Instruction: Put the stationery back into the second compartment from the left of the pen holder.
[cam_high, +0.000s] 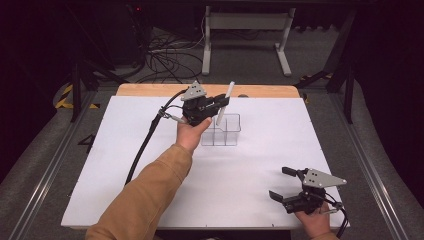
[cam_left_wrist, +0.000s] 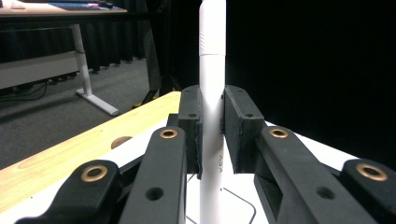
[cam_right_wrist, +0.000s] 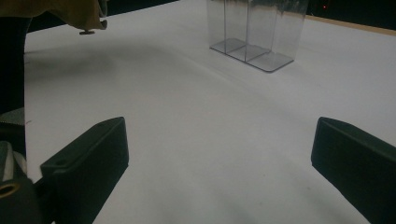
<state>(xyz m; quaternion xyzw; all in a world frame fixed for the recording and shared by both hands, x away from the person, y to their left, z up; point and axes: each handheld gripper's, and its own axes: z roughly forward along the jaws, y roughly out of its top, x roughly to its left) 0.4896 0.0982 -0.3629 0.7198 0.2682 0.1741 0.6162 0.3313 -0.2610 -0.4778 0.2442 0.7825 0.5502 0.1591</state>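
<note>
I am clamping a white marker pen (cam_high: 224, 103) upright in my left hand-held gripper (cam_high: 212, 106), just above the clear compartment organizer (cam_high: 221, 130), so it can drop straight in. My right hand-held gripper (cam_high: 285, 184) is resting open, well apart, on the worktop (cam_high: 125, 150).

Left tongs (cam_high: 216, 103): black body, grey three-cornered plate on top with small dark screw holes, a metal fitting at the rear, and a black cable trailing from it. Linkage arms black, with brass-coloured bushings and plain round holes; flat black pads (cam_left_wrist: 192, 126) at the tips. Left forearm: tan, mustard-coloured sleeve (cam_high: 145, 197) with a ribbed cuff. Right tongs (cam_high: 285, 184): same black build, grey three-cornered plate, black cable at the rear, blocky matte black jaw tips.
</note>
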